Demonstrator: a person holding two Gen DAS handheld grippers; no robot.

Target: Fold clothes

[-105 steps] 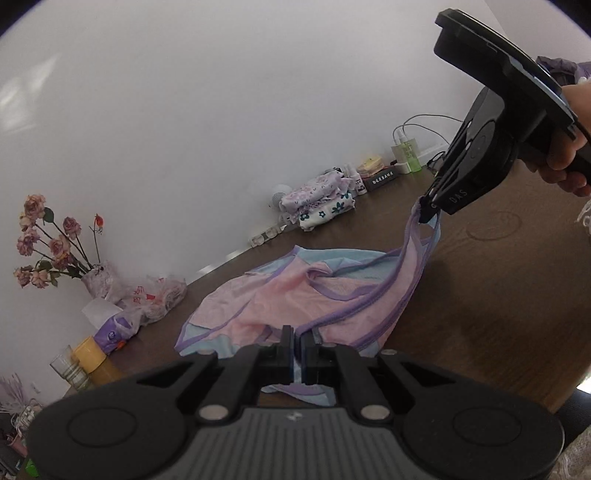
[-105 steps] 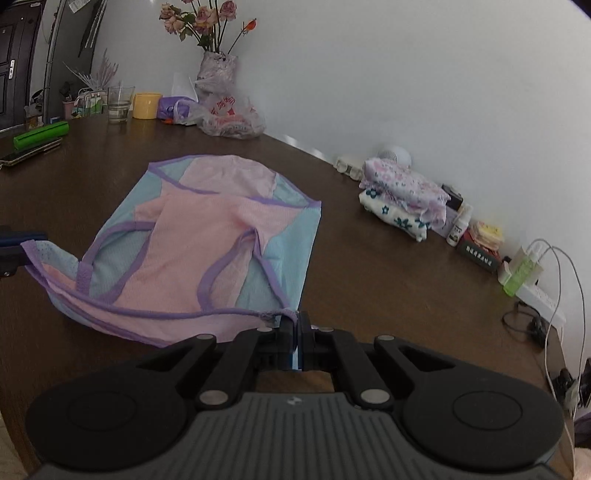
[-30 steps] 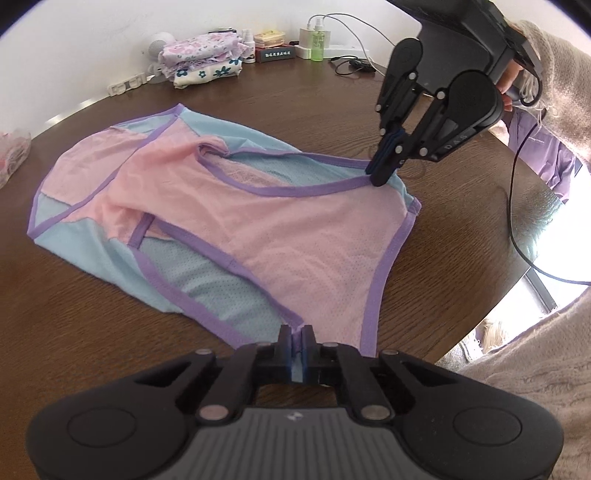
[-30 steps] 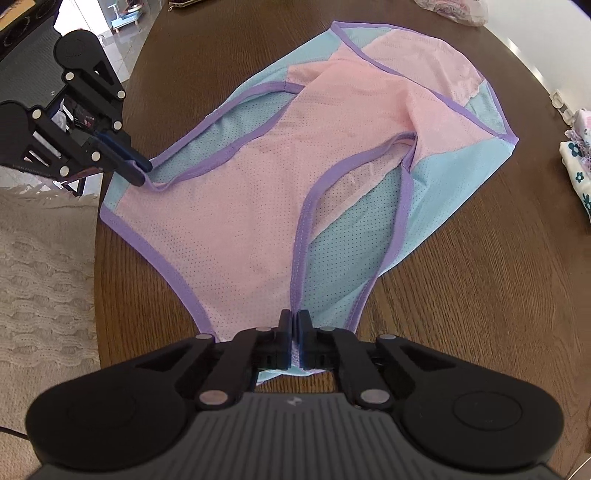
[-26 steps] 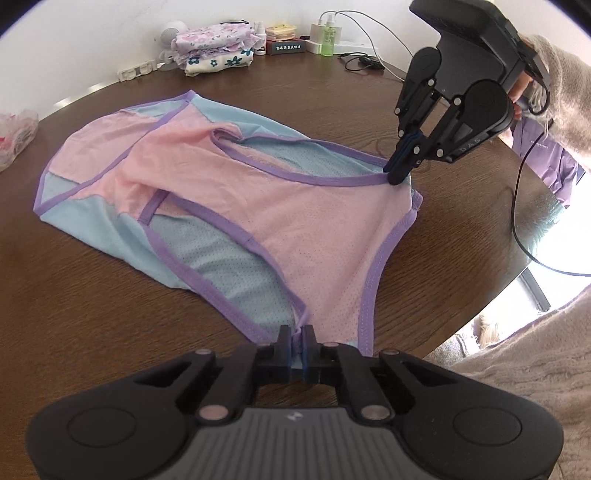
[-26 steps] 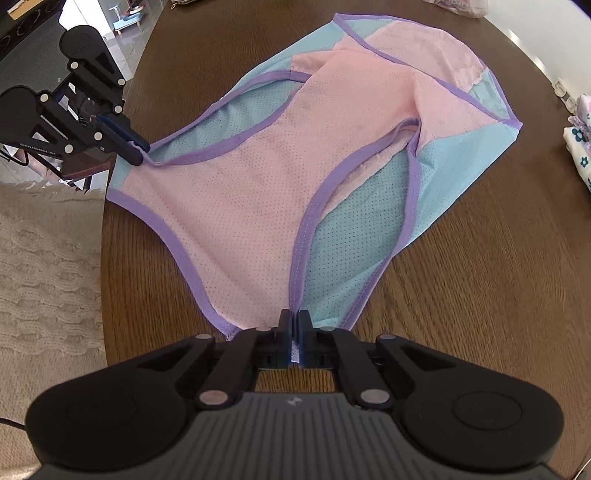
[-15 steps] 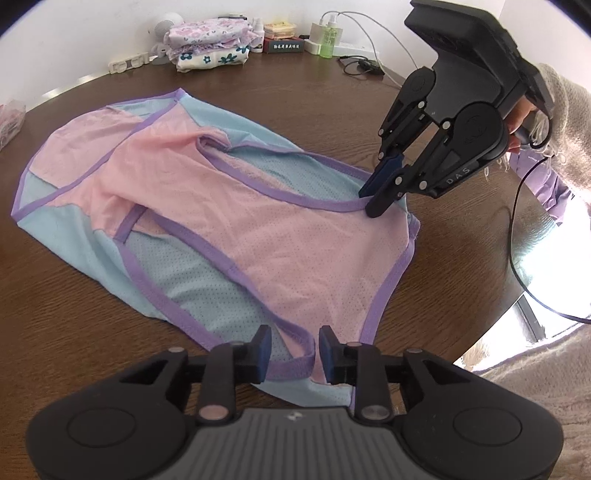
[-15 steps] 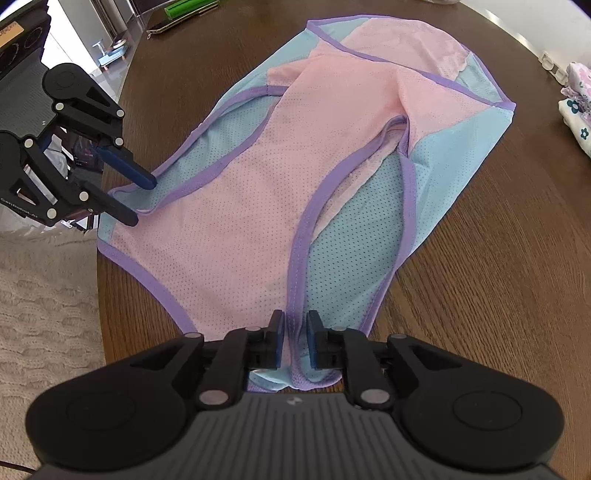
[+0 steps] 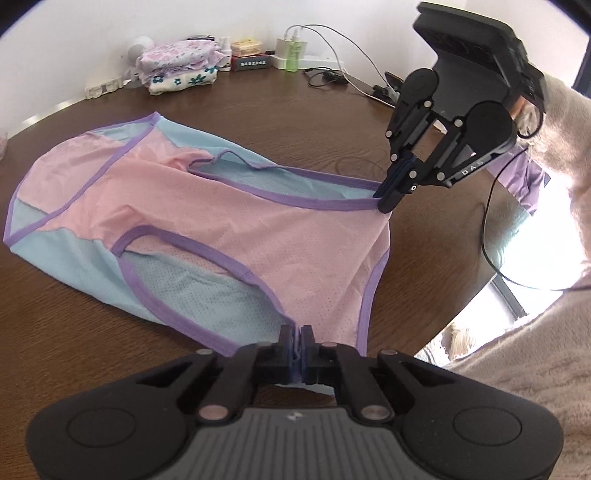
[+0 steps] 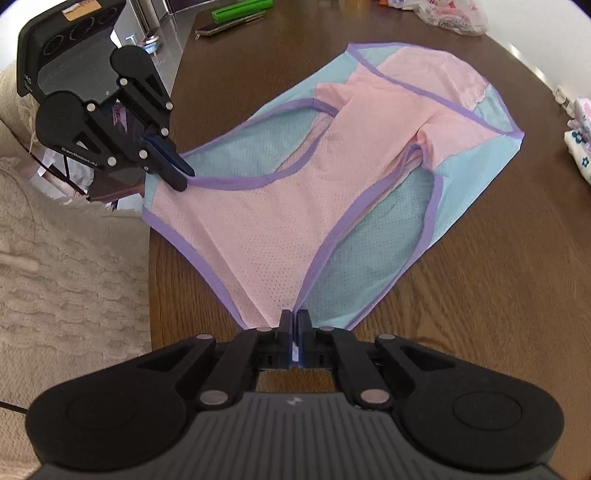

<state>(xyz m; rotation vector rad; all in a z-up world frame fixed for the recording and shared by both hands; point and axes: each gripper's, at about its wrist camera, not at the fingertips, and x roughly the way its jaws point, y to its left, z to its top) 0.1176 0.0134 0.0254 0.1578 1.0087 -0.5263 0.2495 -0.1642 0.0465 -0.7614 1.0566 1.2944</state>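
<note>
The pink and light-blue mesh garment with purple binding (image 9: pixel 229 221) lies spread on the dark brown wooden surface (image 9: pixel 332 122), with its near end at the surface's edge. It lies mostly flat, with light bunching near its middle.

Grip state, left to right:
1. The left gripper (image 9: pixel 296 338) has its fingers pressed together on the purple-bound corner at the near left of the garment.
2. The right gripper (image 9: pixel 388 197) has its fingers pressed together on the other near corner, at the purple edge.

Progress: the pictures show the garment laid out at full length, with no completed fold visible in it. Both near corners are held, a state that fits either smoothing the garment flat or starting a fold toward the far end. The pictures do not settle which.

At the far side of the surface, against the white wall, a stack of folded floral fabrics (image 9: pixel 177 68) rests. Whether this task produced it cannot be told.

Containers: a small green bottle (image 9: pixel 293 55) stands right of the stack; its contents are not visible. In the right wrist view, a crumpled plastic bag (image 10: pixel 448 14) sits at the far end; its contents cannot be made out.
</note>
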